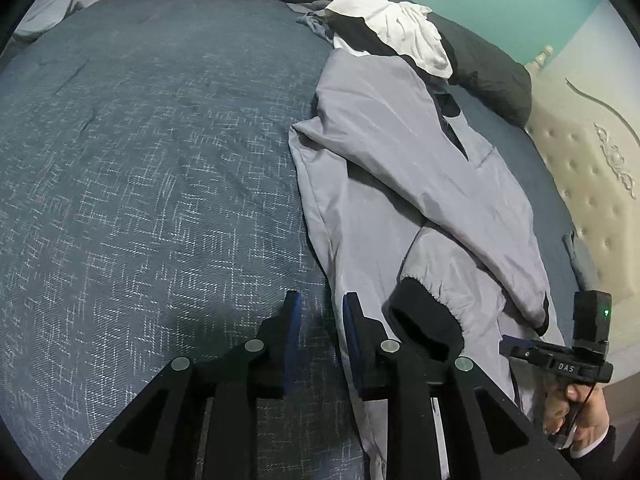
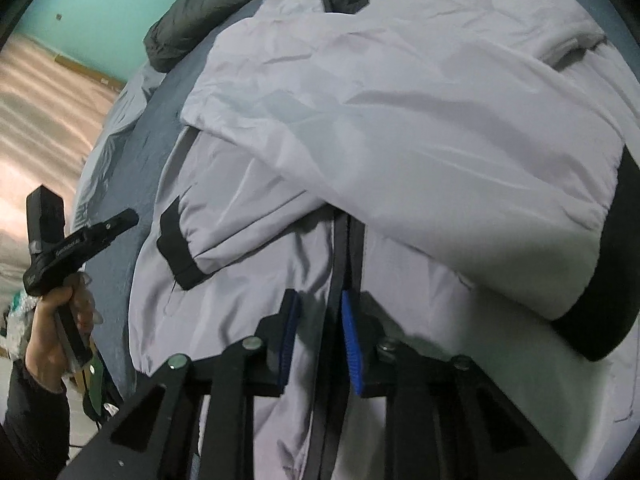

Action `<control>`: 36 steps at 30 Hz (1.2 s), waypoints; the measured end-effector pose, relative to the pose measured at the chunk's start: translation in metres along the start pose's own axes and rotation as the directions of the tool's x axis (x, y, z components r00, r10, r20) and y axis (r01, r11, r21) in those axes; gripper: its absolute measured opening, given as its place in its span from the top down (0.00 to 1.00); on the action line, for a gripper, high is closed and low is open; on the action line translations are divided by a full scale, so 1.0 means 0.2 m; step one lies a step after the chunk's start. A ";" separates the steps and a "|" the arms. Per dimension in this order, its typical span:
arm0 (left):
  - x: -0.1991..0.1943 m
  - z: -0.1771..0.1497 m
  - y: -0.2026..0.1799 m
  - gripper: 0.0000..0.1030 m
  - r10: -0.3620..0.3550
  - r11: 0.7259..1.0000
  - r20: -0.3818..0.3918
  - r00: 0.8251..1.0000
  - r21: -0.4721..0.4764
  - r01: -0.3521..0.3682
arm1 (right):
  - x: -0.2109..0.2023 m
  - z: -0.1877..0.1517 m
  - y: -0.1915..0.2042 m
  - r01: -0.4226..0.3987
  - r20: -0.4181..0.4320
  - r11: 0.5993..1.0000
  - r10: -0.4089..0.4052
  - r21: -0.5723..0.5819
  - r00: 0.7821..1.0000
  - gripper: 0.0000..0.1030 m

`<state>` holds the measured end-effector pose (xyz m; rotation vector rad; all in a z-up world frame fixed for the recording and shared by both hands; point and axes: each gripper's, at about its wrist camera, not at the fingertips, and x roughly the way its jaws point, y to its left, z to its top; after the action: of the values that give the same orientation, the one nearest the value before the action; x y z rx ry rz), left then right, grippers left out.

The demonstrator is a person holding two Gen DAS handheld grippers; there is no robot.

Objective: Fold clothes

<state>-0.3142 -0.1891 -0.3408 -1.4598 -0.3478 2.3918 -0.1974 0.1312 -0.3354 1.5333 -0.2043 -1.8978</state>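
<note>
A grey jacket with black cuffs lies flat on the blue bedspread, both sleeves crossed over its front. In the left wrist view my left gripper hangs open just over the jacket's left edge near a black cuff, with nothing pinched. The right gripper shows at the lower right, held in a hand. In the right wrist view my right gripper stands open over the jacket, its jaws on either side of the dark zipper strip. At the left there, the left gripper is held in a hand.
A white garment and a dark duvet lie beyond the jacket's collar. A cream tufted headboard borders the bed on the right. To the jacket's left stretches bare bedspread. The right wrist view shows a teal wall and the floor.
</note>
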 end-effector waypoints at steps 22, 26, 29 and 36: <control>0.02 0.03 -0.02 0.76 -0.012 1.000 -0.013 1.000 -0.001 0.012 | -0.17 -0.02 -0.06 -0.062 0.100 0.996 0.056 0.059 0.993 0.97; 0.08 0.07 0.02 0.76 -0.028 0.998 -0.016 0.999 -0.060 0.027 | -0.14 -0.03 -0.07 -0.076 0.091 0.994 0.069 0.080 0.993 0.97; 0.13 0.09 0.04 0.76 -0.030 0.995 -0.020 0.999 -0.092 0.028 | -0.13 -0.01 -0.06 -0.085 0.093 0.993 0.078 0.079 0.993 0.97; 0.19 0.08 0.04 0.77 -0.047 0.994 -0.043 0.998 -0.100 0.043 | -0.13 -0.03 -0.09 -0.094 0.078 0.993 0.088 0.078 0.993 0.97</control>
<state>-0.3456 -0.1814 -0.3675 -1.5290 -0.4889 2.3324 -0.1976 0.1614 -0.3251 1.4814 -0.3827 -1.8967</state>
